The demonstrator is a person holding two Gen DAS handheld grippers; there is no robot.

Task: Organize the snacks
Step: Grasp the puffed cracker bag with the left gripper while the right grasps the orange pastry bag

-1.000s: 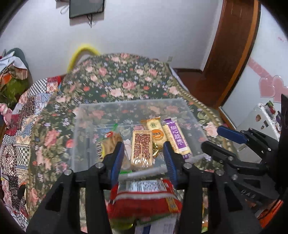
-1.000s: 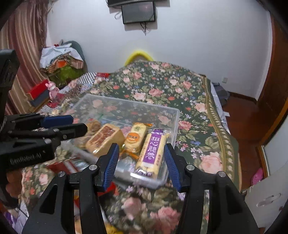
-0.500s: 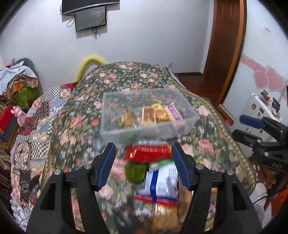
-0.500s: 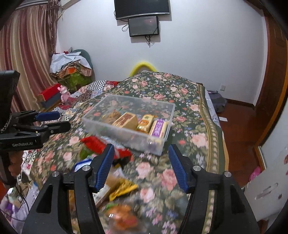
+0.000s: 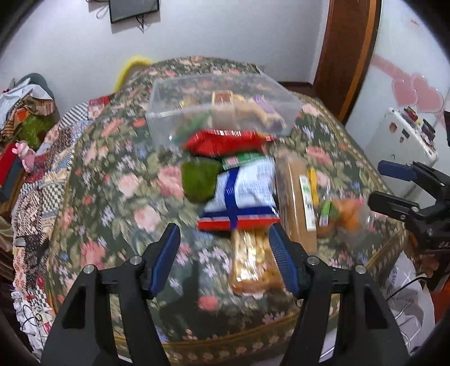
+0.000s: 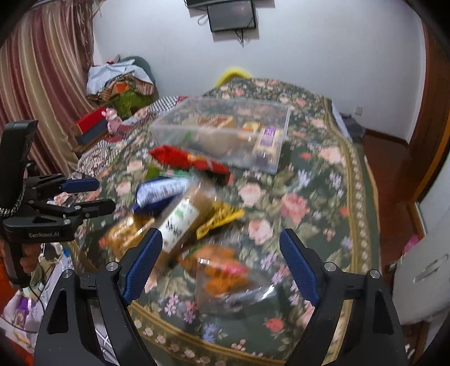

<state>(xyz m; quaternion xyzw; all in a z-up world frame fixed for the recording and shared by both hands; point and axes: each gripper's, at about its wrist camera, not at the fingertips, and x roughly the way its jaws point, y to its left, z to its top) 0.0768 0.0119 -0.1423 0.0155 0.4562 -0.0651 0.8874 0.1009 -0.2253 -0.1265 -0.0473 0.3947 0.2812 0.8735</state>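
Observation:
A clear plastic box (image 5: 168, 124) (image 6: 277, 157) with several snack bars inside stands on the flowered bedspread. In front of it lies a blurred pile of snacks: a red packet (image 5: 225, 140) (image 6: 180, 157), a green one (image 5: 199, 180), a white-and-blue bag (image 5: 242, 194) and a long brown packet (image 5: 294, 191) (image 6: 182, 216). My left gripper (image 5: 223, 239) hovers open over the pile's near end, with a golden packet (image 5: 253, 261) just inside its right finger, untouched. The right gripper (image 6: 222, 242) has its jaws opening wide above a clear bag of orange snacks (image 6: 222, 270), not pressing on it.
The bedspread's bordered near edge (image 5: 225, 349) runs just below both grippers. A white appliance (image 5: 399, 140) and a wooden door (image 5: 346, 56) stand to the right. Heaped clothes (image 6: 118, 84) and a striped curtain (image 6: 42, 84) are at the left, and a screen (image 6: 230, 14) hangs on the far wall.
Both grippers have drawn back from the clear box toward the bed's near edge, so the loose snack pile now lies under them. Both pairs of jaws stand wider, the right most of all.

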